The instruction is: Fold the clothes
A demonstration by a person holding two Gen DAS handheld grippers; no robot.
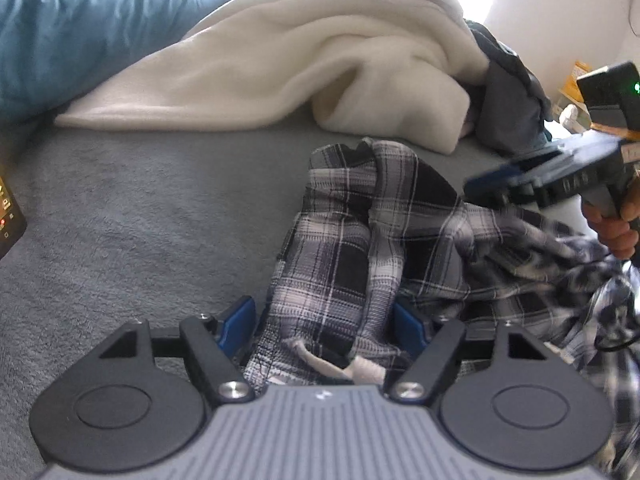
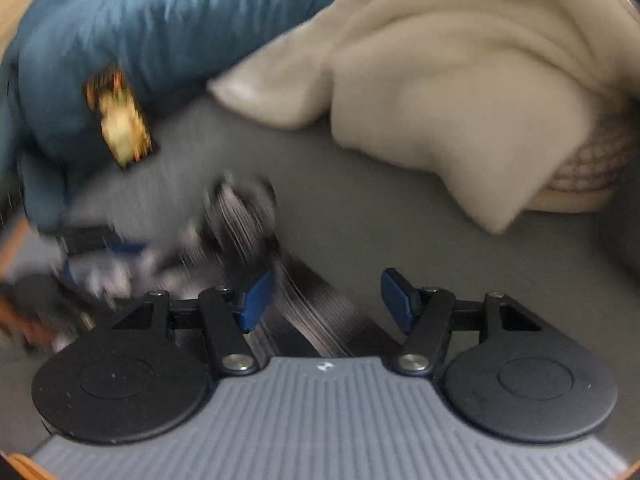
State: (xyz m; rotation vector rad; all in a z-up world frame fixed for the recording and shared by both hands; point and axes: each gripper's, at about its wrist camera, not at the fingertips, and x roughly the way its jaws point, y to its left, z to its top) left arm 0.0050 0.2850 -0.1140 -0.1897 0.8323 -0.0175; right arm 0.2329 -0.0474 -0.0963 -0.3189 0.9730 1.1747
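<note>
Left hand-held gripper (image 1: 324, 326): blue fingers (image 1: 240, 322) spread wide on either side of a bunched plaid garment (image 1: 360, 248); the cloth fills the gap between them, but whether the pads press on it cannot be told. A white drawstring (image 1: 360, 370) lies at the garment's near end, just before the grey ribbed gripper body.

Right hand-held gripper (image 2: 326, 300): jaws parted, pads touching nothing, though a streaked strip of the plaid garment (image 2: 312, 312) runs beneath the gap. This view is heavily blurred. From the left wrist view the same tool shows at the right edge, pointing down over the garment, with a person's hand (image 1: 614, 232) wrapped round its grip and a green light on its top block.

Surface: grey fleecy bed cover (image 1: 140, 220), carrying the plaid garment at centre-right, black, grey and white checks, crumpled.

Left edge: dark phone (image 1: 10, 220), screen lit, writing too small to read.

Further back: cream fleece blanket (image 1: 320, 64), heaped; dark grey clothing (image 1: 508, 116) beside its right end; blue quilt (image 1: 80, 28) at far left; woven basket (image 2: 588, 172) partly under the blanket in the right wrist view.

Beyond: white wall and bright window light.
</note>
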